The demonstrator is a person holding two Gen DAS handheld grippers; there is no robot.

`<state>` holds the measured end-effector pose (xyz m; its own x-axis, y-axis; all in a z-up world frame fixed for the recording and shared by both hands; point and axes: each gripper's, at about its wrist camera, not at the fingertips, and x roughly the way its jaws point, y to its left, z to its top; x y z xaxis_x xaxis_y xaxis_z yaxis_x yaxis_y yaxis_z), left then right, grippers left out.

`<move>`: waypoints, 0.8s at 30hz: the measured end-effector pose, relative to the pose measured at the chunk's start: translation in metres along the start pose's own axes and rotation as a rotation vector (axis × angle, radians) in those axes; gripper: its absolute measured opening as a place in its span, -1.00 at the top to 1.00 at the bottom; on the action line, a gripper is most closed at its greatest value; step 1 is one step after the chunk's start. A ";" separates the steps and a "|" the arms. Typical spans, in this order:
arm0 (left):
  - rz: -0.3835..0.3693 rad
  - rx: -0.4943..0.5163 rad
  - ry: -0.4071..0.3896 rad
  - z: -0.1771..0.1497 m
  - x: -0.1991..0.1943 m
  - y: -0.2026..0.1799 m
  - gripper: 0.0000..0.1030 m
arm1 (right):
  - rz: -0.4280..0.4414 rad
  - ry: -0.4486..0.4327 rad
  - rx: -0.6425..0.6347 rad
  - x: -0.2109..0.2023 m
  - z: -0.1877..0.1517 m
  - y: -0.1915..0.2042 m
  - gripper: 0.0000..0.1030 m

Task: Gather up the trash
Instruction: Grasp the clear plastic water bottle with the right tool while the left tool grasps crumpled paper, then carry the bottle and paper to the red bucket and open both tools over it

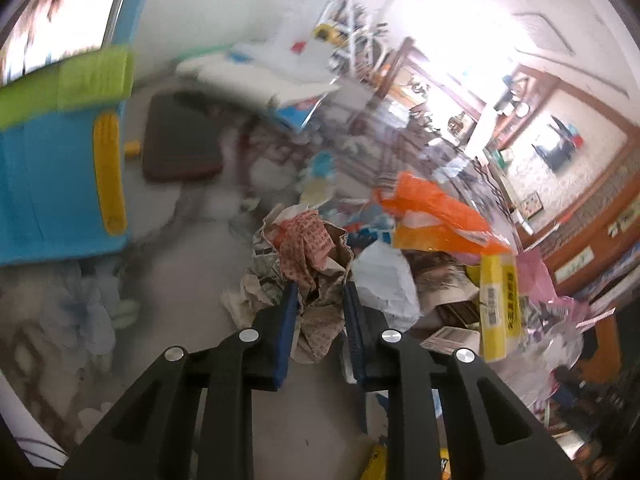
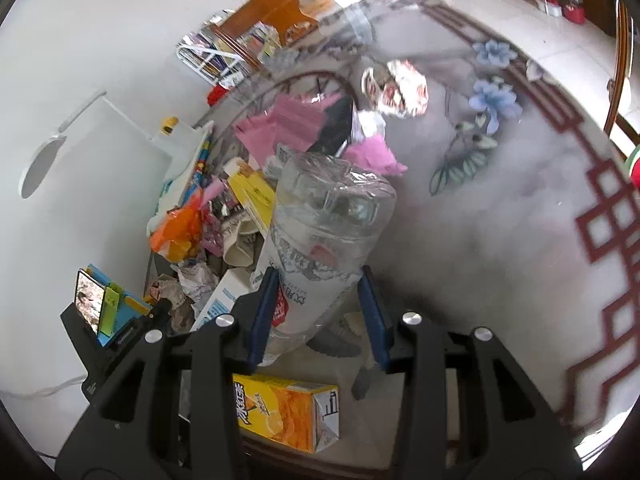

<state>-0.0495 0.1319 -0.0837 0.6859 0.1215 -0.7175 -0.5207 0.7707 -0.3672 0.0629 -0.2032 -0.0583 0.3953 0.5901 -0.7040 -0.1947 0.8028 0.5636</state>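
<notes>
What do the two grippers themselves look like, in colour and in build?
Both look alike. The left gripper and the right gripper each have matte black plastic linkage arms with triangular cut-outs, round silver pivot pins, and two flat blue pads lining the jaws. No cables, markings, hands or sleeves show.

Open rug [image 2: 500, 216] lies to the right of the trash heap [image 2: 224, 216] in the right wrist view; passage there is unobstructed. Left of the heap a white wall [image 2: 80, 140] closes access. A yellow drink carton [image 2: 288, 412] lies directly beneath the right gripper [image 2: 316, 280]. In the left wrist view, bare floor [image 1: 188, 248] separates the heap from a blue and yellow toy [image 1: 60, 184]; orange bag [image 1: 436, 216] and yellow box [image 1: 498, 304] crowd the right side
</notes>
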 end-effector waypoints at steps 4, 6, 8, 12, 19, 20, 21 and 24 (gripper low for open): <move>0.013 0.102 -0.081 -0.005 -0.025 -0.026 1.00 | 0.011 -0.043 -0.021 -0.024 -0.001 -0.011 0.22; 0.006 0.152 -0.115 -0.011 -0.035 -0.043 1.00 | 0.022 -0.060 -0.019 -0.035 -0.003 -0.018 0.22; -0.015 0.181 -0.128 -0.012 -0.041 -0.056 1.00 | 0.028 -0.084 -0.017 -0.046 -0.003 -0.026 0.22; -0.090 0.210 -0.132 -0.015 -0.051 -0.082 1.00 | 0.023 -0.142 -0.004 -0.070 -0.002 -0.043 0.22; -0.246 0.299 -0.142 -0.032 -0.073 -0.145 1.00 | -0.018 -0.250 0.032 -0.105 0.000 -0.073 0.22; -0.268 0.310 -0.138 -0.037 -0.074 -0.155 1.00 | -0.028 -0.264 0.036 -0.110 0.000 -0.077 0.22; -0.287 0.323 -0.132 -0.041 -0.074 -0.165 1.00 | -0.041 -0.278 0.039 -0.114 0.000 -0.081 0.22; -0.353 0.367 -0.097 -0.057 -0.070 -0.196 1.00 | -0.082 -0.323 0.059 -0.128 0.000 -0.095 0.22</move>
<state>-0.0242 -0.0636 0.0044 0.8409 -0.1414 -0.5224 -0.0484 0.9418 -0.3327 0.0311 -0.3550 -0.0213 0.6736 0.4584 -0.5798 -0.1020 0.8346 0.5413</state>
